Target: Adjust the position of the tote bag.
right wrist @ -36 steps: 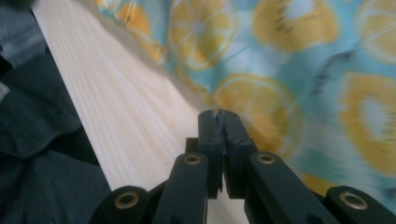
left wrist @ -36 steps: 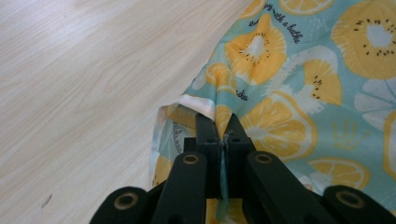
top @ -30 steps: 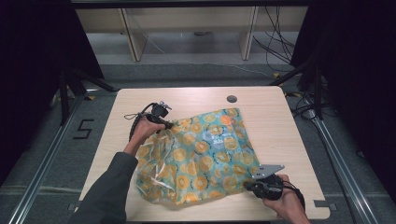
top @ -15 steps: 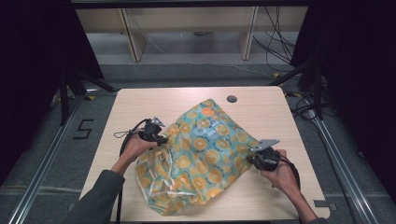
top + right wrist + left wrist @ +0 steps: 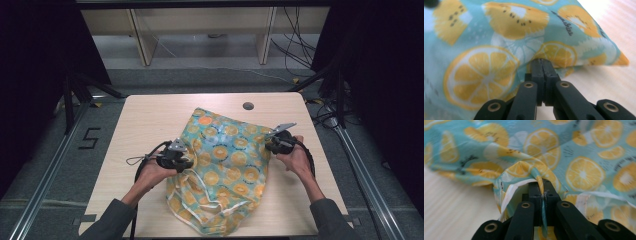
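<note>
- Rotated since the earlier frames: cloth [image 5: 225, 167] now lengthwise on the table [image 5: 150, 120], far end away from the person.
- Keep both grips level and tension even while spreading.
- Left gripper [image 5: 181, 159]: jaws clamped on a fold at the cloth's edge.
- Right gripper [image 5: 270, 145]: jaws clamped on the opposite edge.

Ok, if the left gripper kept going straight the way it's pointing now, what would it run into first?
The left gripper is already shut on a fold of the lemon-print bag. Straight ahead lies more of that same bag, so it would likely push into the bunched fabric first; how much give the fabric has is hard to judge.
</note>
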A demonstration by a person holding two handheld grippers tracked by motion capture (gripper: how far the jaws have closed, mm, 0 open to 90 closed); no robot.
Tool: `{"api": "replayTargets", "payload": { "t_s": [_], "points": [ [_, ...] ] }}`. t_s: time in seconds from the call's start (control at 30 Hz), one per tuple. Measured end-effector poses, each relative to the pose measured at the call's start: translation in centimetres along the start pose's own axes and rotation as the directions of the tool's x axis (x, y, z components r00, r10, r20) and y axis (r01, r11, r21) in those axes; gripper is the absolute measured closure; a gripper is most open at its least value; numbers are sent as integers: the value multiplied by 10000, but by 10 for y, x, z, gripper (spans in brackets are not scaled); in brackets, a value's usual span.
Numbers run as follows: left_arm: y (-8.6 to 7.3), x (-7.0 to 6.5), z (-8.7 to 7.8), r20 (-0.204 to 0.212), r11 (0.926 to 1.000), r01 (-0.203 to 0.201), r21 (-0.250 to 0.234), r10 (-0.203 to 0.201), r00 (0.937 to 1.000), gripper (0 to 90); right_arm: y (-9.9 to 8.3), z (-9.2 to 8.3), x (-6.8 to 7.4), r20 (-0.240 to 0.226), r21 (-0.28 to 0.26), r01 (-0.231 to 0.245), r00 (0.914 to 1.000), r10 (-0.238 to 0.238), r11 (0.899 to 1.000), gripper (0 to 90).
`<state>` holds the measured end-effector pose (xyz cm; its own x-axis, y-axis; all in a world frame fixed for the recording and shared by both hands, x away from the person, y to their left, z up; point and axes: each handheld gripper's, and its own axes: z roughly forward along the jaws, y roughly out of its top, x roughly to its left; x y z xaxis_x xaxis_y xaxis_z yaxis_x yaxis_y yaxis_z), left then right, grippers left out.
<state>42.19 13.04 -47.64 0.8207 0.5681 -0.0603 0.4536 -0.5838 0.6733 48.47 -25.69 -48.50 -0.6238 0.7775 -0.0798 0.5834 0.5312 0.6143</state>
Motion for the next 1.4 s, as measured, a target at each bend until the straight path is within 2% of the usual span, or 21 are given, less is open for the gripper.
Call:
{"api": "replayTargets", "payload": {
  "t_s": [0.17,0.23,0.27,0.33,0.47,0.5,0.6,0.63,0.67,0.7,0.73,0.83,0.9,0.93,0.97,1.0,1.03,1.13,1.2,1.3,1.4],
  "points": [
    [-1,-33,9,568,9994,-139,-304,157,9983,868,17,16,-17,261,49,-251,9993,250,9997,900],
    [0,-34,10,734,9992,-209,-328,233,9970,862,19,16,-19,304,277,-229,9993,220,9994,900],
    [-1,-35,10,828,9987,-36,-501,78,9965,852,21,16,-21,323,291,-69,9995,60,9996,900],
    [-2,-33,7,817,9983,225,-543,-180,9965,801,21,15,-24,332,227,-283,9991,275,9993,900],
    [-5,-31,-14,641,9930,659,-978,-598,9961,686,16,6,-23,129,-271,-545,9984,549,9981,896],
    [-6,-32,-30,432,9878,868,-1291,-819,9957,591,14,-6,-20,87,-574,-516,9986,522,9970,880],
    [-7,-34,-43,417,9826,949,-1596,-894,9951,516,11,-20,-15,4,-901,-192,9998,194,9957,860],
    [-7,-35,-51,374,9829,839,-1638,-788,9962,480,7,-34,-6,-365,-1203,-272,9991,230,9924,838],
    [-7,-36,-58,215,9855,583,-1594,-556,9982,480,7,-34,-6,-365,-1203,-272,9991,230,9924,838],
    [-7,-40,-64,109,9796,700,-1882,-692,9975,460,6,-44,-2,-538,-1062,-119,9985,62,9943,828],
    [-8,-40,-68,103,9800,586,-1904,-577,9983,425,0,-56,9,-792,-1252,-150,9968,50,9920,802],
    [-8,-47,-80,-10,9774,439,-2066,-450,9990,389,-12,-71,22,-1280,-1567,-106,9917,-97,9876,771],
    [-9,-57,-84,156,9773,-21,-2119,56,9999,378,-18,-76,28,-1344,-1857,114,9902,-369,9825,752],
    [-9,-57,-84,156,9773,-21,-2119,56,9999,371,-18,-76,28,-1344,-1857,114,9902,-369,9825,752],
    [-10,-62,-81,228,9811,-400,-1894,451,9987,355,-23,-81,32,-1478,-1787,137,9882,-406,9838,748],
    [-10,-62,-81,228,9811,-400,-1894,451,9987,340,-23,-81,32,-1478,-1787,137,9882,-406,9838,748],
    [-11,-66,-74,469,9859,-739,-1501,818,9955,317,-28,-84,35,-1715,-1620,21,9847,-302,9868,738],
    [-14,-69,-64,387,9861,-1165,-1185,1218,9918,289,-35,-85,38,-1661,-1620,-70,9859,-203,9868,724],
    [-15,-69,-60,425,9863,-1319,-988,1366,9897,285,-36,-86,38,-1724,-1563,-59,9848,-214,9877,716],
    [-18,-68,-46,408,9856,-1554,-667,1583,9865,260,-43,-92,46,-2064,-1600,-591,9781,251,9854,665],
    [-19,-66,-39,435,9851,-1639,-529,1663,9851,277,-45,-96,48,-2017,-1765,-255,9794,-108,9840,644]
  ]
}}
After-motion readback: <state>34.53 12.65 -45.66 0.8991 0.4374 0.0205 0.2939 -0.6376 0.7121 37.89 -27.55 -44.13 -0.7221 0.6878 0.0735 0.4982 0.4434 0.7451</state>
